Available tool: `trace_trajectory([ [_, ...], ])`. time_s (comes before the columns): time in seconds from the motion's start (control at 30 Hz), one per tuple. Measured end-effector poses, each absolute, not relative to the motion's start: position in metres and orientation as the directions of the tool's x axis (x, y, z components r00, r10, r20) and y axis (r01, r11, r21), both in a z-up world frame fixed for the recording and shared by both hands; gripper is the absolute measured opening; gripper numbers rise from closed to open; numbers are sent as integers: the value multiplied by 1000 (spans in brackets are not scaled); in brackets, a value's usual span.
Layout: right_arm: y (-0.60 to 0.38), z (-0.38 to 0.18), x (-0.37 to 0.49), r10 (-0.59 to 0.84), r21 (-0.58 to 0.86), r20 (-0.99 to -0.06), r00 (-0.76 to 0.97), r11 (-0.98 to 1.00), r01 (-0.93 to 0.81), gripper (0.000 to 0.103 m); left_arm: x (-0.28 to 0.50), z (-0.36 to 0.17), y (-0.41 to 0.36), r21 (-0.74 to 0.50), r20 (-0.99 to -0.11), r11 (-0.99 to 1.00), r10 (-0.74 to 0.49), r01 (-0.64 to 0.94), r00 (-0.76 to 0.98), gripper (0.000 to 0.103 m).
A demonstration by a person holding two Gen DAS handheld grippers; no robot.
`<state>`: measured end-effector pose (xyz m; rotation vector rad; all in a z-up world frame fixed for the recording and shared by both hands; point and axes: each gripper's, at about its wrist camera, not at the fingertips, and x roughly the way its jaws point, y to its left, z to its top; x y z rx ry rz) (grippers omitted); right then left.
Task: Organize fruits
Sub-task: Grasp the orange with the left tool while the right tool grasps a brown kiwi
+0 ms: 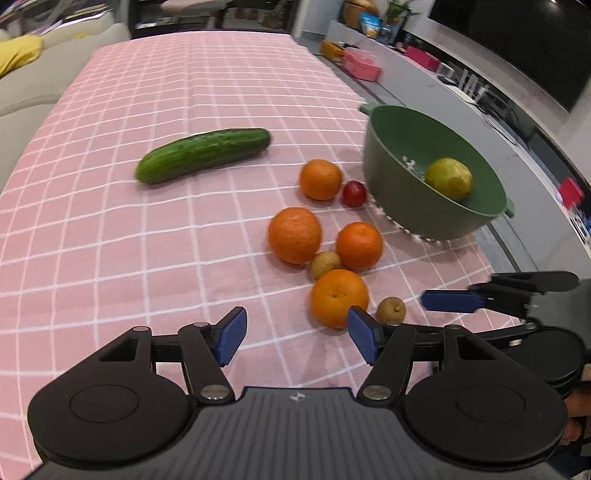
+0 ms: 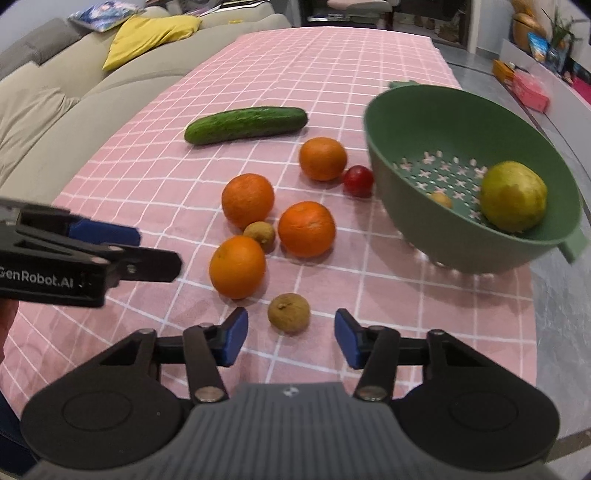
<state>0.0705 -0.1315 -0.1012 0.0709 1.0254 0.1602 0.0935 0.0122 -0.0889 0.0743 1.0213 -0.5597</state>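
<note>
On the tabletop [image 2: 147, 155] lie four oranges [image 2: 247, 201], one cucumber [image 2: 245, 124], one red fruit [image 2: 358, 180] and two longans [image 2: 289, 314], while the green bowl [image 2: 406, 122] holds one pear [image 2: 513, 195] and perhaps a third longan; both grippers, left [image 1: 297, 339] and right [image 2: 291, 341], have jaws spread and empty.

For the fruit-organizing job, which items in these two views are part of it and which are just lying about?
Part of the job:
- green colander, already holding a yellow-green fruit and a small brown one
- four oranges, e.g.
- small red fruit
- two small brown fruits on the cloth

Probably lying about:
- cucumber
- yellow cushion
- sofa
- pink box
</note>
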Motion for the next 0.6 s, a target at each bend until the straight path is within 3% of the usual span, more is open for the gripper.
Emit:
trace_trajectory([
  [0.13, -126, -110, 75, 155, 105, -852, 499, 986, -127, 36, 96, -92, 3, -209, -820, 843, -427, 495, 382, 74],
  [0.2, -125, -114, 77, 148, 96, -857, 493, 987, -131, 25, 98, -94, 2, -214, -820, 842, -430, 495, 378, 74],
  [0.6, -159, -109, 78, 100, 105, -868, 487, 994, -17, 24, 104, -111, -17, -221, -831, 828, -437, 516, 345, 74],
])
